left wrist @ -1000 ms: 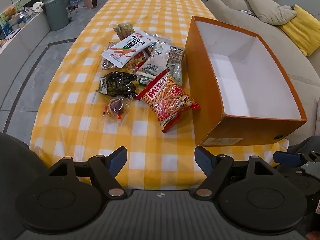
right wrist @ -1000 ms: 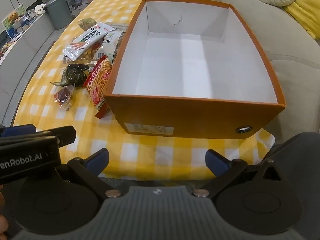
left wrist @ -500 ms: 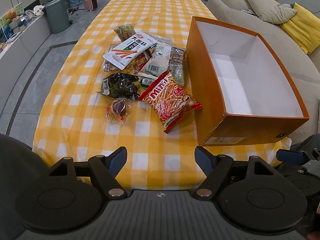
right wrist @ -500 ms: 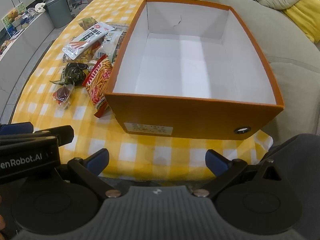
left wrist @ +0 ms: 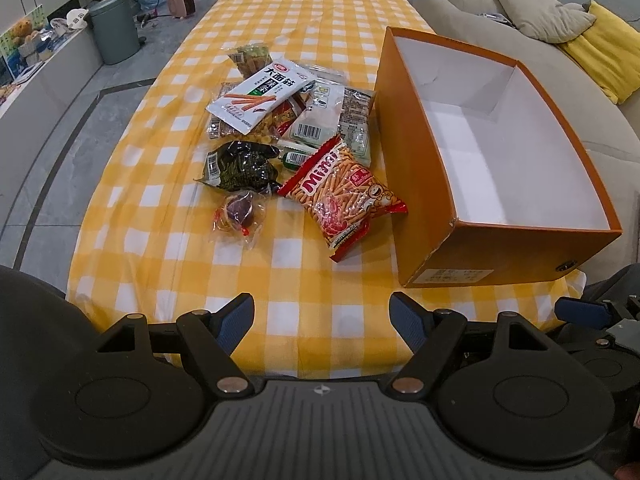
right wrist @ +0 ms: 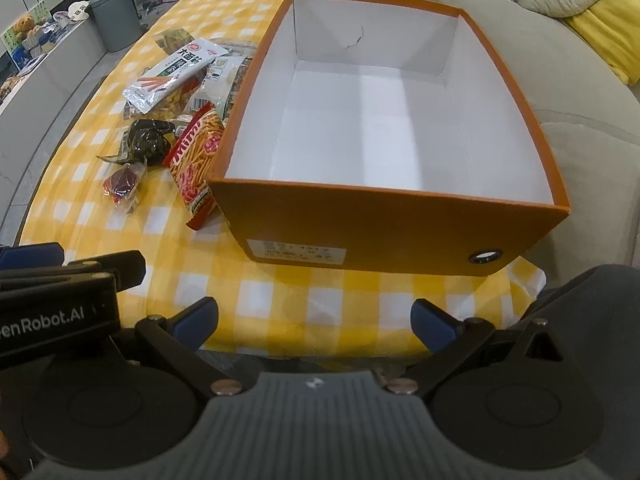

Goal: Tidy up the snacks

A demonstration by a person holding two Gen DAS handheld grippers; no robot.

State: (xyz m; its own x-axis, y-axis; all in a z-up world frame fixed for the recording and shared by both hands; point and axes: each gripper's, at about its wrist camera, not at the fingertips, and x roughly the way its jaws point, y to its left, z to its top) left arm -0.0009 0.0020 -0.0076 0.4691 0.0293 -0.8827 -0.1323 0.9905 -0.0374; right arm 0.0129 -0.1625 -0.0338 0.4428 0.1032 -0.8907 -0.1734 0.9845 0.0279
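A pile of snack packets lies on the yellow checked tablecloth: a red Mimi stick-snack bag, a dark packet, a small clear packet with a dark sweet, a white packet with Chinese print. An orange box with a white inside stands to their right, empty. My left gripper is open and empty above the table's near edge. My right gripper is open and empty in front of the box.
A grey sofa with a yellow cushion runs along the right of the table. A grey bin and a low cabinet stand on the floor at the left. The left gripper's body shows in the right wrist view.
Both grippers have drawn back slightly from the table; the snacks and box look a little farther away. Nothing on the table has moved.
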